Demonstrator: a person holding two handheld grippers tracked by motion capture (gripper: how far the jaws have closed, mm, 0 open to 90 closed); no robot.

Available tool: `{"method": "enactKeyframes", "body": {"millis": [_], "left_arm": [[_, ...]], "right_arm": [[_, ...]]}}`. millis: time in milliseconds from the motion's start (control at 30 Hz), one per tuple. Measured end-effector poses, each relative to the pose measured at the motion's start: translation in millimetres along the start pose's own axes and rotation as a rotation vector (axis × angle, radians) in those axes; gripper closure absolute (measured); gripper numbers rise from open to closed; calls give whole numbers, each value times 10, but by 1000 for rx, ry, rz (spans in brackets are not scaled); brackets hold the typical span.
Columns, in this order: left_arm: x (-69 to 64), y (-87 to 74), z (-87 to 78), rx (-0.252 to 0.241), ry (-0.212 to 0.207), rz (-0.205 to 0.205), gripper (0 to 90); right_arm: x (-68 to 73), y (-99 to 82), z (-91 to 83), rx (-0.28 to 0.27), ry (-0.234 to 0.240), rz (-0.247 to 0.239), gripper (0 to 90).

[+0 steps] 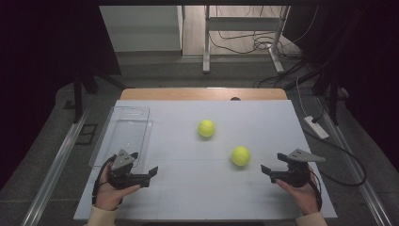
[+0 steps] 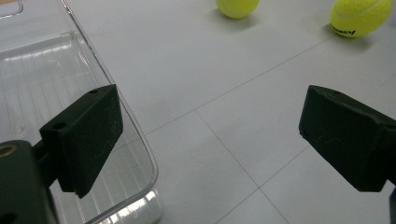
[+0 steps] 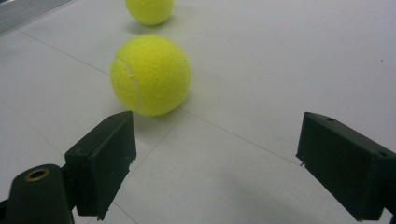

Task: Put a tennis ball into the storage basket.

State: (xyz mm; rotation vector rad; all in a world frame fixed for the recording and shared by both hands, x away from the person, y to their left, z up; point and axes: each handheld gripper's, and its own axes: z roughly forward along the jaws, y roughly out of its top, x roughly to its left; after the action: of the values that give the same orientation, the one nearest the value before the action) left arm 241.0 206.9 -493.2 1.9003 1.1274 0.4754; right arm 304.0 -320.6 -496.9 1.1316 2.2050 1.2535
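Tennis ball sits centre-right of frame, just ahead of right gripper, jaws spread w/ nothing between. Risk: a jaw nudges it, it rolls toward 2nd ball.

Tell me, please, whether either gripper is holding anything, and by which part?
Nothing is held: the left gripper and right gripper are both open and empty.

far tennis ball cropped by top edge, clear tray cut off left
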Motion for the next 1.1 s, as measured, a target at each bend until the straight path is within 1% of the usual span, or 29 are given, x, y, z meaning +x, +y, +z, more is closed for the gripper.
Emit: {"method": "enactKeyframes", "body": {"millis": [33,267,333,400,433,467,567,633,667,733,767,800,900,933,1000,1100], "left_arm": [[-2,-6,-3,-1,-1,-3,75],[-3,-24,-38,-3,6,-7,76],[-4,-11,-41,-9,7,-7,76],[-6,23,-37,-13,8,3,76],[-6,23,-37,-13,8,3,76],[-16,33,-30,-17,2,5,76],[-38,45,-11,-10,-2,7,77],[-59,71,-7,-5,-13,-1,83],[-59,71,-7,-5,-13,-1,83],[-66,100,-8,1,-12,-14,84],[-66,100,-8,1,-12,-14,80],[-71,127,-5,-2,-7,-23,80],[-102,168,-2,5,-18,-15,72],[-122,184,5,11,-19,-6,71],[-136,198,15,17,-19,1,69],[-178,249,49,27,-18,16,69]], "right_arm": [[-3,-4,1,-1,2,6,120],[5,16,49,4,2,-4,125],[6,18,54,2,5,-6,125],[11,12,53,5,4,-6,125],[14,1,41,5,5,0,124],[14,1,41,5,5,0,124],[25,-9,20,1,5,2,125],[23,-9,25,0,9,9,125],[22,-13,28,2,10,11,125],[22,-21,29,2,15,18,125],[24,-24,31,5,16,15,125],[25,-29,36,7,16,11,125],[25,-43,40,13,20,12,125],[25,-42,40,13,19,9,125],[21,-38,42,13,14,2,126],[5,-38,52,14,13,6,126]]}}
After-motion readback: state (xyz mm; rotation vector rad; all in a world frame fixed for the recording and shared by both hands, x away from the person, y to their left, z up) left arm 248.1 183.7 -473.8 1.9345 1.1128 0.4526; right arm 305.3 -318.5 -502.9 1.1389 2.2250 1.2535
